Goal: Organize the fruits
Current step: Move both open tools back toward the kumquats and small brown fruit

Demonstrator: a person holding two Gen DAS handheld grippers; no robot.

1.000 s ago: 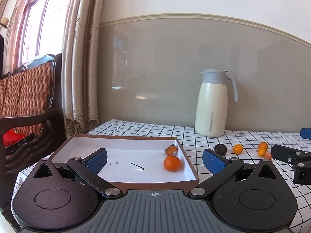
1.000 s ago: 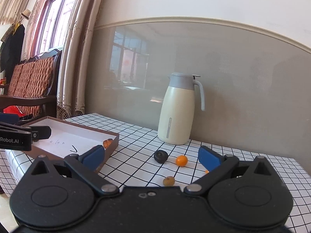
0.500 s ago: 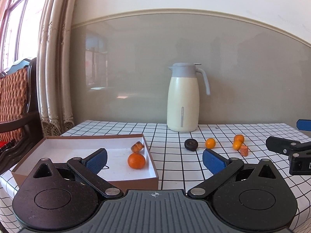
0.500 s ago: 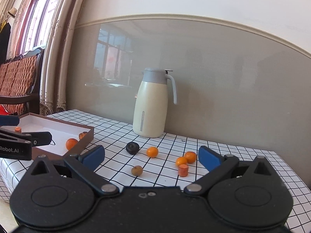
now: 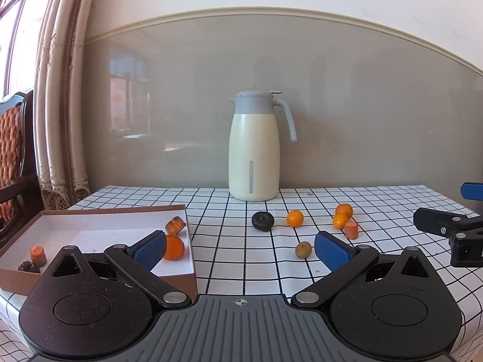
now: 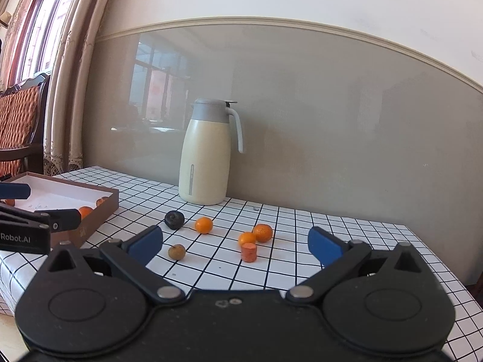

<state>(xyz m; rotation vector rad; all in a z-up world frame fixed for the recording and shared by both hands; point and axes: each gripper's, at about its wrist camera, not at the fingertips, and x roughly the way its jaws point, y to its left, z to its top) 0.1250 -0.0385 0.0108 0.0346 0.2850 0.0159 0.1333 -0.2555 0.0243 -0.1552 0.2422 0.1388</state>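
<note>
A shallow brown box with a white floor lies at the left of the checked table. It holds an orange, a brownish chunk, a carrot piece and a dark fruit. Loose on the cloth lie a dark fruit, three small oranges, a carrot piece and a small brown-green fruit. My left gripper hangs open just right of the box. My right gripper is open, empty, facing the loose fruit.
A cream thermos jug with a grey lid stands at the back by the wall. Curtains and a wooden chair are off the table's left side. The table's right edge drops off beyond the fruit.
Both views have swung rightward: the box has slid left in frame and the loose fruit has come toward the middle. Both grippers stay open.
</note>
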